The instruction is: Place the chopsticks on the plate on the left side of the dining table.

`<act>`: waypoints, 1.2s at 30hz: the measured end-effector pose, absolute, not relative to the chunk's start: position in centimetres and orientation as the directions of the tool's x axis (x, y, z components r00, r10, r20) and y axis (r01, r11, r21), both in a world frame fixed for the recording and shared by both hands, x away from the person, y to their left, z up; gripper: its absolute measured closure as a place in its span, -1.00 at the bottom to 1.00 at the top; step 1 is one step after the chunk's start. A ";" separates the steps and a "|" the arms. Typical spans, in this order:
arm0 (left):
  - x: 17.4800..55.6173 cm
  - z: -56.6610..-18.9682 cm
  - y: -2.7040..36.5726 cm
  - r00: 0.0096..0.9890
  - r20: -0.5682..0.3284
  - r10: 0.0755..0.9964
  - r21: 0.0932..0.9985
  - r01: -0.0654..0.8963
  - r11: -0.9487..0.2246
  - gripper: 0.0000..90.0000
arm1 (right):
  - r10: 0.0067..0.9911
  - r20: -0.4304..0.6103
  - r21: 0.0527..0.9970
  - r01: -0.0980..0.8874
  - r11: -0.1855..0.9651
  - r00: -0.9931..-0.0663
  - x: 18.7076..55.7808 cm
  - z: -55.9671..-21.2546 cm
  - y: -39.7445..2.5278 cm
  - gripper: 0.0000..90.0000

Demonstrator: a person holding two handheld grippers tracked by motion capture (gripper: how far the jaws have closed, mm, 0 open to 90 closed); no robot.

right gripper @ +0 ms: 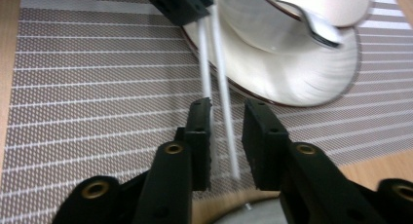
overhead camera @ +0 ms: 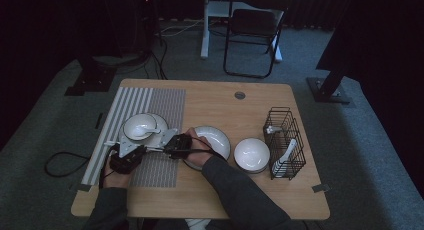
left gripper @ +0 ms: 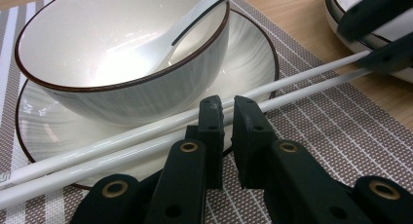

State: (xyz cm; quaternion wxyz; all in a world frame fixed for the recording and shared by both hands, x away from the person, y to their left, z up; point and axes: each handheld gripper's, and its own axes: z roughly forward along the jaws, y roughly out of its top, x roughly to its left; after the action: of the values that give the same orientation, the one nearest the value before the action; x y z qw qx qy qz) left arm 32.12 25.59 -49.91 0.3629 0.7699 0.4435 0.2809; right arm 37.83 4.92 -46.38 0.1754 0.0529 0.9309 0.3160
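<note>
Looking down from the high view, the person is laying a pair of white chopsticks (overhead camera: 152,149) on the striped placemat (overhead camera: 160,110), just near of the plate (overhead camera: 161,125) that carries the bowl (overhead camera: 139,126) and spoon (overhead camera: 148,131). The left hand-held gripper (overhead camera: 131,152) and right hand-held gripper (overhead camera: 172,146) are sitting at opposite ends of the sticks, near the left side of the worktop (overhead camera: 225,195).

Moving to the left gripper view, the left hand-held gripper (left gripper: 228,118) is showing its jaws nearly closed, seemingly clamping the chopsticks (left gripper: 146,136) where they cross the plate's rim (left gripper: 265,44). The sticks are running parallel, so this end should be kept level.

Turning to the right gripper view, the right hand-held gripper (right gripper: 228,121) is standing released, its jaws spread around the chopsticks (right gripper: 224,117) without pinching them. Doing this well probably means lowering both ends evenly, keeping the sticks side by side, and freeing them gently so neither rolls against the bowl (right gripper: 292,19).
</note>
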 end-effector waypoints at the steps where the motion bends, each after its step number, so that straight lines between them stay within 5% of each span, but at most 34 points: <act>1: 32.1 -49.9 25.6 0.448 0.110 0.887 0.808 0.479 -0.342 0.86 | 0.225 -0.291 0.615 -0.002 0.788 -0.930 37.9 -46.2 4.3 0.50; 15: 32.1 -50.0 25.7 0.438 0.109 0.892 0.811 0.481 -0.335 0.85 | 0.210 -0.260 0.603 0.012 0.798 -0.942 38.2 -47.0 4.0 0.45; 36: 32.0 -50.0 25.9 0.432 0.103 0.896 0.813 0.483 -0.326 0.83 | 0.239 -0.259 0.589 0.043 0.807 -0.936 39.3 -47.4 4.7 0.72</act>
State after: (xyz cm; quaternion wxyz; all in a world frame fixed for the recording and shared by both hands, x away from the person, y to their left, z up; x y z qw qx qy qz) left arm 32.01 25.94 -50.04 0.3649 0.7636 0.4514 0.2830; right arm 39.26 4.74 -47.37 0.1628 0.0754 0.9366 0.3011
